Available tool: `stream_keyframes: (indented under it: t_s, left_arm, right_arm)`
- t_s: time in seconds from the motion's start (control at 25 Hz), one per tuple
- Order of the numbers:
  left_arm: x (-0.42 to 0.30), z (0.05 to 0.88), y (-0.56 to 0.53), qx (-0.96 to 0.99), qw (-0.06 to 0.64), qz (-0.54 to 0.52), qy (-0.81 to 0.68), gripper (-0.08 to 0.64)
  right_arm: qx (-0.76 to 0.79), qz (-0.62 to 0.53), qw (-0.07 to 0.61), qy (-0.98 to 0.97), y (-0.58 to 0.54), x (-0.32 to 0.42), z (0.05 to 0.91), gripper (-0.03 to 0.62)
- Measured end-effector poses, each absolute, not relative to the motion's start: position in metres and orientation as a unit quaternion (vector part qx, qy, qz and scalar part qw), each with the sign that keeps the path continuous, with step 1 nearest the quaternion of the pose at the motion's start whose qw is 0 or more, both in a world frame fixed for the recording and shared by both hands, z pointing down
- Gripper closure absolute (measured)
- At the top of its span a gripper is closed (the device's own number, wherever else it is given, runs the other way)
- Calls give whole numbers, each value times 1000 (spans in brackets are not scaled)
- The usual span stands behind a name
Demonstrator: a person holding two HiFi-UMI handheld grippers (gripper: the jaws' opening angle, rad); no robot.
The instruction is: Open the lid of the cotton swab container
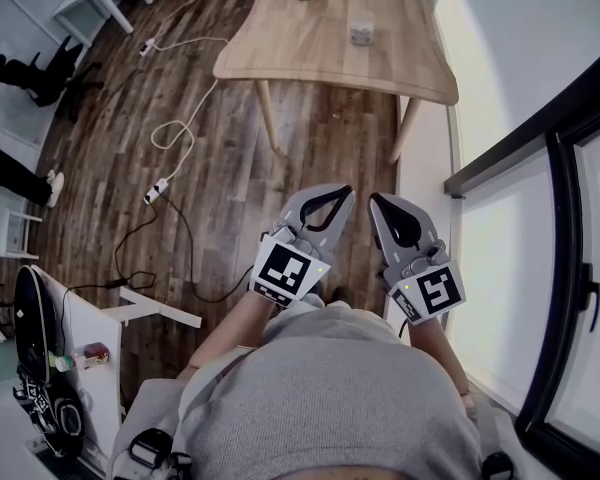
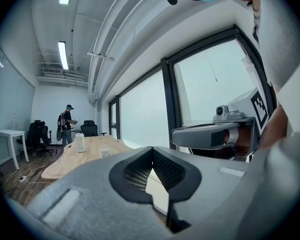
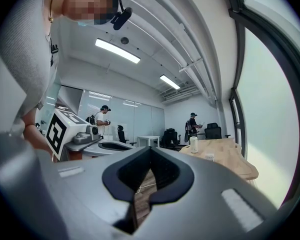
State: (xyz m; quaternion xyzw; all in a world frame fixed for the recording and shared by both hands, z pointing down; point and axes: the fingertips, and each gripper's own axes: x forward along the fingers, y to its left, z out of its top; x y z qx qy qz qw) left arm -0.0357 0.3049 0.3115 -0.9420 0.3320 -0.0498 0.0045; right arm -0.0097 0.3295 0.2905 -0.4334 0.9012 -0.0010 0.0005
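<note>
Fingers on the left gripper [image 1: 346, 192] and right gripper [image 1: 374, 199] are pressed together and empty, held level at the person's waist, probably idle. Far ahead, a small container [image 1: 361, 33], likely the swabs, sits toward the table's [image 1: 300, 53] right edge, out of reach.

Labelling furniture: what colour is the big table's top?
Pale brown wood-grain table top, clearest in the head view.

Grey left claw [image 1: 346, 194] and right claw [image 1: 374, 200] bear black-and-white marker cubes [image 1: 288, 271]; the floor [image 1: 230, 168] is dark brown, the table [image 1: 310, 43] pale.
</note>
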Motion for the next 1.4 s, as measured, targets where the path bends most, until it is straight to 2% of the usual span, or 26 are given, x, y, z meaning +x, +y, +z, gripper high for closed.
stream_keyframes:
  t_s: [0.2, 1.4]
  left_arm:
    - [-35, 312, 304, -943, -13, -41, 331, 562]
    - [-26, 312, 313, -945, -4, -48, 323, 563]
  right_arm:
    - [-433, 0, 0, 902, 330, -9, 291, 591]
    - [-432, 1, -2, 902, 338, -7, 292, 591]
